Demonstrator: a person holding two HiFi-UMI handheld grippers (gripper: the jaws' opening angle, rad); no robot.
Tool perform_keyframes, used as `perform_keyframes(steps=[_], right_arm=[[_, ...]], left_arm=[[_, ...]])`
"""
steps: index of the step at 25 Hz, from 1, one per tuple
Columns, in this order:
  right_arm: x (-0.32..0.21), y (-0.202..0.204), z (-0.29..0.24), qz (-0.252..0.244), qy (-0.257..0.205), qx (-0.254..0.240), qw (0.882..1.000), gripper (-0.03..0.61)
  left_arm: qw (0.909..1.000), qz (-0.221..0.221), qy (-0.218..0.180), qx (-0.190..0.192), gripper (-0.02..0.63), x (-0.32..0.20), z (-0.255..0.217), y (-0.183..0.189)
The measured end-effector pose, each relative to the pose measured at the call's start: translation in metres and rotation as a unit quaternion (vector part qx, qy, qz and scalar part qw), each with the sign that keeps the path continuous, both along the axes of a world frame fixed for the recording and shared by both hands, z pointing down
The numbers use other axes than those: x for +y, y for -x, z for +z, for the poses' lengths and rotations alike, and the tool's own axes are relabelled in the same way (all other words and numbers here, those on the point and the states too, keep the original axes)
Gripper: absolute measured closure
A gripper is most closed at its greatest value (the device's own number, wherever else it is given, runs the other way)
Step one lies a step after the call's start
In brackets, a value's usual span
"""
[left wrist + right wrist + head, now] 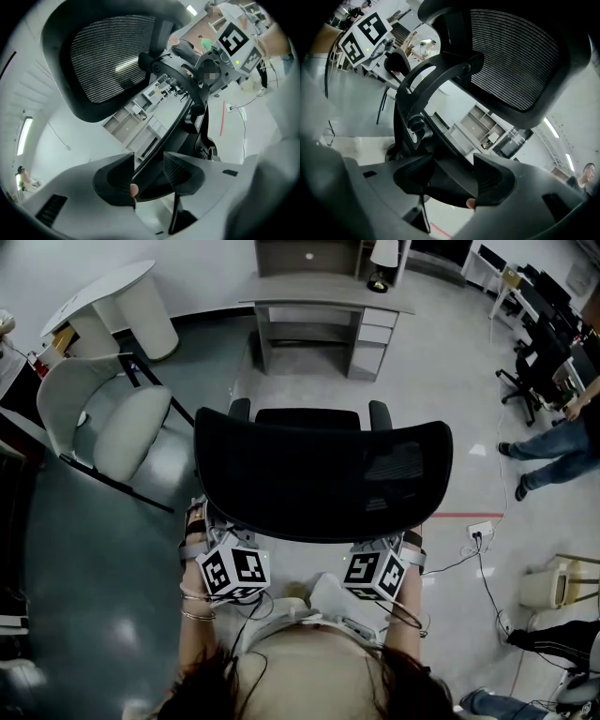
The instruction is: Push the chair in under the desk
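Left claw [149,164], right claw [453,164], black chair [323,474]; desk [323,292] beyond, armchair [131,427] left

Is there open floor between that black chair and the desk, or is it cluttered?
Bare floor runs between the black chair and the grey desk. Crowded at left by the white chair, at right by a power strip.

grey moulded shells are being shown on the left tongs [149,173] and the right tongs [452,176], each being lined with black ribbed pads [177,169]. a cube [234,571] of black-and-white square markers is being carried on each, and thin black cables [410,612] are being trailed. thin bangles [197,613] and a pale top [309,652] are being worn below dark hair [202,690].
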State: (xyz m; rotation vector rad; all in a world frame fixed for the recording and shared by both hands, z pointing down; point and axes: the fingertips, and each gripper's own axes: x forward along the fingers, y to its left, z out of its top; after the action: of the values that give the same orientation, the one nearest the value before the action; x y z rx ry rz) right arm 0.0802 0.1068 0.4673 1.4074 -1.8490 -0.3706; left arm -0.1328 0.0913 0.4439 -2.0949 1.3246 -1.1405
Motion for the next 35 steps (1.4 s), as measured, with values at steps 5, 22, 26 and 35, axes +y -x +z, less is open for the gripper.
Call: perform_keyframes(steps=[5,22,26,35], right_arm=[[-0.002,0.001,0.0,-0.006,0.001,0.005,1.0,0.334],[-0.01,0.0,0.002,-0.033,0.011,-0.007,0.999,0.334],[-0.015,0.0,0.002,-0.032,0.009,-0.009,0.999,0.334],[-0.041,0.004,0.002,-0.029,0.002,-0.011,1.0,0.334]], left_arm=[[0.9996,0.018,0.022,0.008,0.441,-0.002,0.004,-0.002],[0.9946,0.078,0.033,0.059,0.477,-0.006,0.006,-0.006],[0.9933,0.087,0.036,0.067,0.477,-0.011,0.005,-0.005],[0.9912,0.079,0.06,0.088,0.477,-0.038,0.007,-0.003]])
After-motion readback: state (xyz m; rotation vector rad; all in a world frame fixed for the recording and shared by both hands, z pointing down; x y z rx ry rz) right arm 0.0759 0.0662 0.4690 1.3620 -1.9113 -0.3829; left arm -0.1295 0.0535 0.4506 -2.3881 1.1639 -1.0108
